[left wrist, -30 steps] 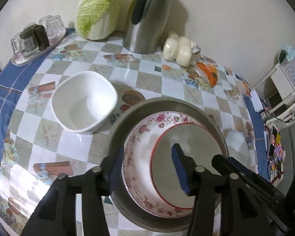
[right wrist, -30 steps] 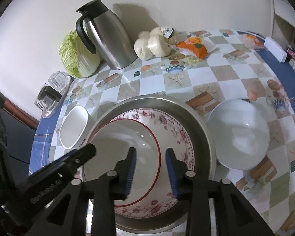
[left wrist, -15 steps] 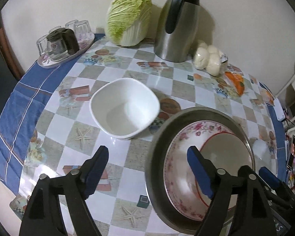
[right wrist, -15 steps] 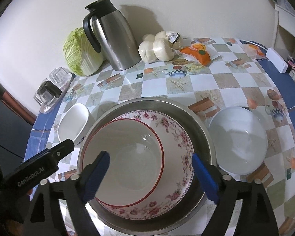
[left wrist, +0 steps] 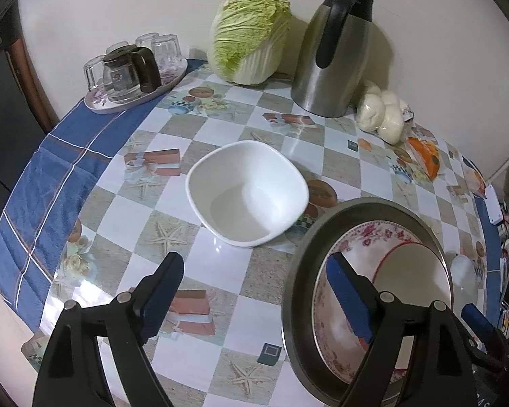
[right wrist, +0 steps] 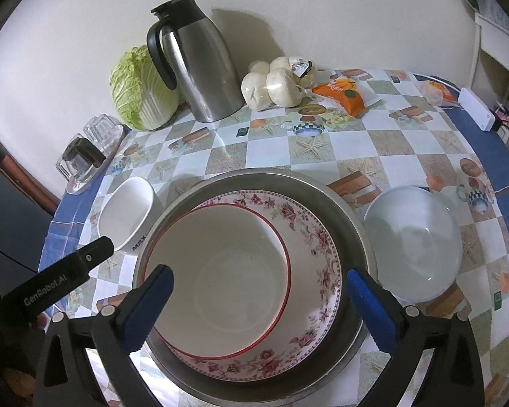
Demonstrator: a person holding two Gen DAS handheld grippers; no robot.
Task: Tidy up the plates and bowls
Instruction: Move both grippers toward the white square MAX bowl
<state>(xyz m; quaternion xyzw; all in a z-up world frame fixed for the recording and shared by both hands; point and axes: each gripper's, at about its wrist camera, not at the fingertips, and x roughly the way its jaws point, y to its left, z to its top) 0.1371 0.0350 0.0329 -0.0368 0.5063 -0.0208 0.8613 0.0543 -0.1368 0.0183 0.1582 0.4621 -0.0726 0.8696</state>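
Both views were lit evenly and fairly brightly from above and in front. Soft shadows were cast on the wall behind the steel jug (right wrist: pixel 200 68) and cabbage (left wrist: pixel 251 34). Glare was seen on the glossy tablecloth (left wrist: pixel 220 264). Strong fisheye bending and dark corners were present; slight blur was noted at the edges.

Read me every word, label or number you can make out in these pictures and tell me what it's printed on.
"GenRobot.AI": on the left gripper's black finger, seen from the right wrist.
"MAX": on the outer wall of the square white bowl.
Sticker on the bag of buns: too small to read.
Orange packet: print too blurred to read.
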